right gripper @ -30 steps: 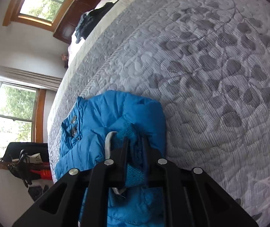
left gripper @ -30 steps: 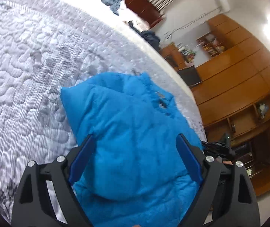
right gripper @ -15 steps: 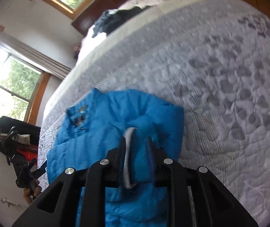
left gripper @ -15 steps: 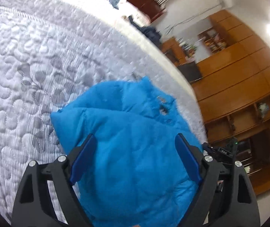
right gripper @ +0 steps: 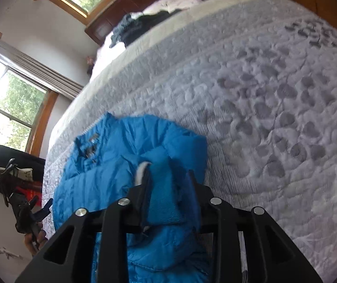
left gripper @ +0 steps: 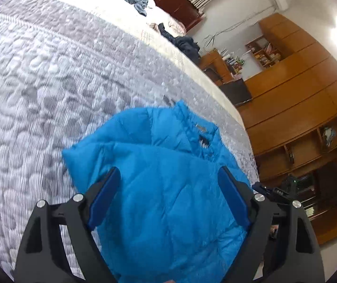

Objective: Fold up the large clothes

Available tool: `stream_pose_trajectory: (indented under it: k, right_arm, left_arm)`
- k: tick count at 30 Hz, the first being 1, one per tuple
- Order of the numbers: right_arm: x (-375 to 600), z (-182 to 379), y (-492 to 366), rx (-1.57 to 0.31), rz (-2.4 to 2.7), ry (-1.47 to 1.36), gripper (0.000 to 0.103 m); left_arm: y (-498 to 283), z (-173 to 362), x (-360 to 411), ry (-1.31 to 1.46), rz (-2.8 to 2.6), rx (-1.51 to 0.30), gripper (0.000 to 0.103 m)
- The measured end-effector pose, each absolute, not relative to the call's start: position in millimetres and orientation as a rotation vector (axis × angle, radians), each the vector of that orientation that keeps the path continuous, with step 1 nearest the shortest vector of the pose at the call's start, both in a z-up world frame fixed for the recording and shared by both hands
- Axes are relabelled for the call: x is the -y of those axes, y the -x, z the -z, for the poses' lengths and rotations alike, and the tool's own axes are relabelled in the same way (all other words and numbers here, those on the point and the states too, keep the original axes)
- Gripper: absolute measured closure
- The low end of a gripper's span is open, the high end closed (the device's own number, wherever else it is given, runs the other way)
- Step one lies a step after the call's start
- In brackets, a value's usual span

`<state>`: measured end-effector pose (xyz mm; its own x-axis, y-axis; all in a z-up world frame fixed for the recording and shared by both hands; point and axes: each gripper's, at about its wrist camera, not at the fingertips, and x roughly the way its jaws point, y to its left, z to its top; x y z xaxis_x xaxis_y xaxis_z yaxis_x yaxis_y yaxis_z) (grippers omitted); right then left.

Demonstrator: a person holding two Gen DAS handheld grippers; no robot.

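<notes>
The blue puffer jacket (left gripper: 168,188) lies on the quilted bed (left gripper: 50,82), near its edge. Over the last second the right tool (right gripper: 168,179), clamped on a blue cuff (right gripper: 163,202), has carried it further over the jacket body toward the collar (right gripper: 90,141). The left tool (left gripper: 168,188) remains spread wide above the jacket, holding nothing. Judgement: sleeve fold in progress.
</notes>
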<state>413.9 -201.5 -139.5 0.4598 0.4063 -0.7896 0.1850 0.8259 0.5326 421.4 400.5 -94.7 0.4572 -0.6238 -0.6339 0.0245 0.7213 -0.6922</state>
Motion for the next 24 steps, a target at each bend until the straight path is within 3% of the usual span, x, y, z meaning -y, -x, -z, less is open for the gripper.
stream_pose_trajectory:
  k: [2, 3, 6, 11, 13, 16, 19, 22, 24]
  right_arm:
    - [198, 150, -414, -1.129, -0.155, -0.634, 0.077]
    - [199, 152, -412, -1.128, -0.166, -0.642, 0.090]
    - [203, 150, -402, -1.095, -0.154, -0.662, 0.093]
    - [199, 154, -398, -1.097, -0.171, -0.615, 0.092]
    - [200, 144, -393, -1.065, -0.177, -0.614, 0.084]
    - [195, 122, -383, -0.987, -0.167, -0.564, 0.084]
    - [179, 130, -387, -1.044, -0.194, -0.527, 0.084]
    - [180, 154, -393, -1.096, -0.152, -0.527, 0.092]
    - [184, 148, -385, -1.071, -0.190, -0.564, 0.086]
  left_arm:
    - [-424, 102, -397, 0.664, 0.423, -1.048, 0.020]
    - [-426, 104, -396, 0.661, 0.416, -1.049, 0.020]
    - [-435, 106, -389, 0.630, 0.400, -1.057, 0.020]
    - [-430, 97, -388, 0.579, 0.371, -1.032, 0.021]
    - [-414, 78, -394, 0.559, 0.355, -0.963, 0.021]
    - [-392, 59, -386, 0.567, 0.463, -0.930, 0.021]
    - [-386, 72, -366, 0.551, 0.541, -1.008, 0.021]
    - [-398, 102, -360, 0.499, 0.456, -1.107, 0.024]
    - [-396, 98, -364, 0.527, 0.459, -1.085, 0.024]
